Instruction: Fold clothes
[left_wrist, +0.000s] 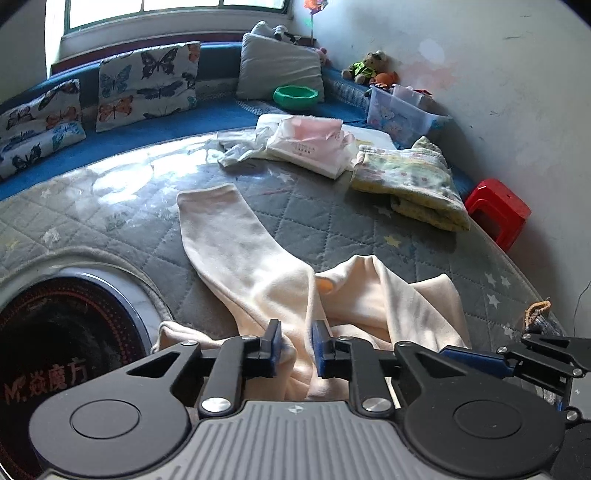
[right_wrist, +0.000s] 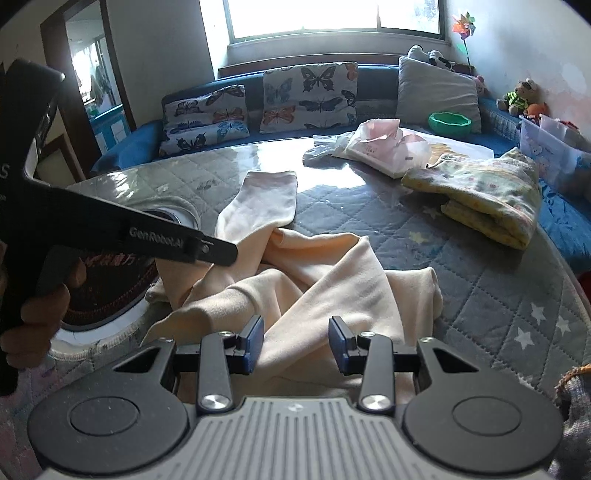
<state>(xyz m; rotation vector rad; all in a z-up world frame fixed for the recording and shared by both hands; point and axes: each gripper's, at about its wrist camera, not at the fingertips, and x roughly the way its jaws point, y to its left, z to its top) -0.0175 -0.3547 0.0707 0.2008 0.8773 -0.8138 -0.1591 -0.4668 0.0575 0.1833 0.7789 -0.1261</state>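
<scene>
We've got the cream garment (left_wrist: 255, 258) crumpled at the near edge of the quilted tabletop (left_wrist: 332, 206), one leg stretched toward centre. Left gripper (left_wrist: 296, 347) jaws slightly apart around a fold; right gripper (right_wrist: 296, 343) spread over the cloth.

One cream garment (left_wrist: 255, 266) lies at 6 o'clock on the quilted table cover (right_wrist: 480, 295). Folded yellow-green printed cloths (right_wrist: 487, 199): one, at 2 o'clock. Plastic-wrapped packages (right_wrist: 384, 147): one, at 1 o'clock. Butterfly-print cushions: three, (right_wrist: 205, 109), (right_wrist: 201, 134), (right_wrist: 310, 96), at 11 to 12 o'clock. Grey pillows (right_wrist: 437, 94): one. Green bowls (right_wrist: 450, 123): one. Clear storage boxes (left_wrist: 402, 114): one. Red stools (left_wrist: 496, 212): one, at 3 o'clock. Teddy bears (left_wrist: 371, 66): one. Grippers: two, the left gripper (left_wrist: 296, 347) and the right gripper (right_wrist: 296, 343).
</scene>
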